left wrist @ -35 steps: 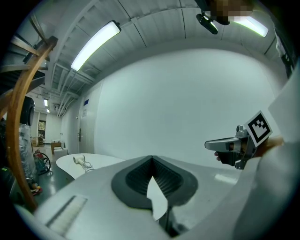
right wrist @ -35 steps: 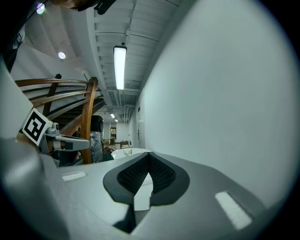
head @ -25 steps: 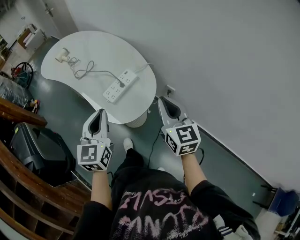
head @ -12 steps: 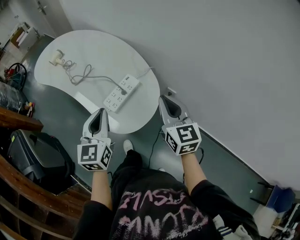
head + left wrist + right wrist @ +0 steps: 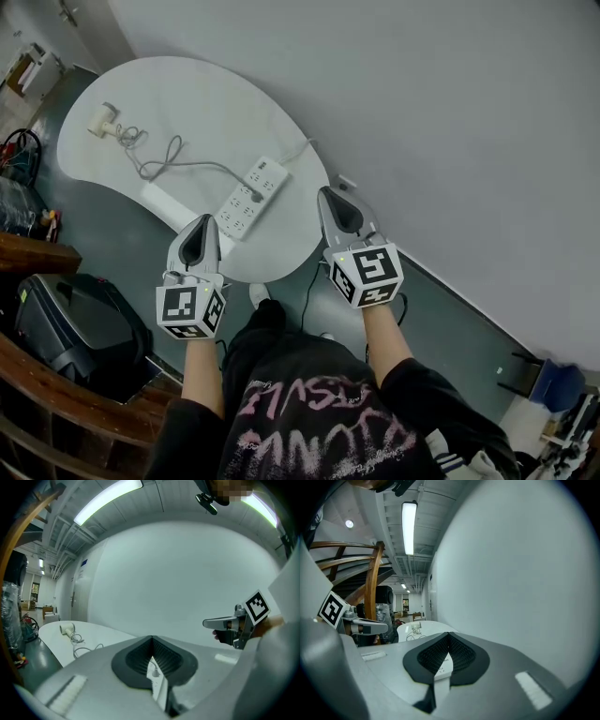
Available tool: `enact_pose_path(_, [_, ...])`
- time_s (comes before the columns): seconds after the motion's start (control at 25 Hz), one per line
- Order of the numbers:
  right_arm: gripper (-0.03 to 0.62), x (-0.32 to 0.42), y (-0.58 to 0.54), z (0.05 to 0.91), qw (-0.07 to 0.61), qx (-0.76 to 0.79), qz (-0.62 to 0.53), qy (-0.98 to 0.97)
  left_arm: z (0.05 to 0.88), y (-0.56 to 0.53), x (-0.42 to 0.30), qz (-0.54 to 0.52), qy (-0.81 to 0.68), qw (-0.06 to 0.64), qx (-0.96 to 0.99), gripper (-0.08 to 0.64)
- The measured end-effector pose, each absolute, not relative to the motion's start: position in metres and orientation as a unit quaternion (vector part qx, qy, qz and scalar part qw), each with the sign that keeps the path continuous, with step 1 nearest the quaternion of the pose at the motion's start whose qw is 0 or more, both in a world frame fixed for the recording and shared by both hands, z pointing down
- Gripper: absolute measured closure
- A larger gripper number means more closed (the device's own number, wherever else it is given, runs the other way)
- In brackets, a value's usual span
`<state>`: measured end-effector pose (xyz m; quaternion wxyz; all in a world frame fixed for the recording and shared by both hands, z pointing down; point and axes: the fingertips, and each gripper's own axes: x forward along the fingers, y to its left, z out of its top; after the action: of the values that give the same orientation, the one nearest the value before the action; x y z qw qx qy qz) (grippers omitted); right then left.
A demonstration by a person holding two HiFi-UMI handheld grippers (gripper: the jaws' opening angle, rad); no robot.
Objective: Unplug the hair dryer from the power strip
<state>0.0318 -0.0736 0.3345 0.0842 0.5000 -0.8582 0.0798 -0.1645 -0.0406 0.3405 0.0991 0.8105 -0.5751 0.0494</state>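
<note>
We hold our grey two-jaw left gripper [image 5: 201, 225] and matching right gripper [image 5: 330, 197] side by side, both closed and empty.

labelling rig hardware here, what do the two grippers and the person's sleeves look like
Both the left gripper and right gripper are light grey tapering shells with dark ribbed pads at the jaws. Each carries a white cube with black square markers. The person wears black sleeves and a black top with pink lettering.
</note>
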Motion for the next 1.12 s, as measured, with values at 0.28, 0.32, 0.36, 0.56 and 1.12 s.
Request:
enact_pose_path(0.28, [0.578,0.011,-0.100,0.334,0.094,0.518,0.080,-0.846,0.347,-0.073,-0.183,0.051,-0.551,0.111,0.826,0.560])
enact_pose_path(0.32, [0.578,0.008,-0.103,0.333,0.095,0.521,0.080,-0.845,0.348,-0.077,-0.185,0.051,-0.547,0.112,0.828,0.560])
enact_pose_path(0.36, [0.578,0.004,-0.106,0.333,0.097,0.523,0.079,-0.843,0.348,-0.081,-0.188,0.051,-0.544,0.113,0.830,0.560])
enact_pose_path(0.56, [0.580,-0.007,-0.116,0.334,0.104,0.534,0.078,-0.835,0.352,-0.098,-0.204,0.048,-0.534,0.120,0.836,0.560])
enact_pose_path(1.12, [0.578,-0.017,-0.125,0.335,0.115,0.537,0.079,-0.832,0.354,-0.115,-0.205,0.051,-0.511,0.126,0.848,0.560])
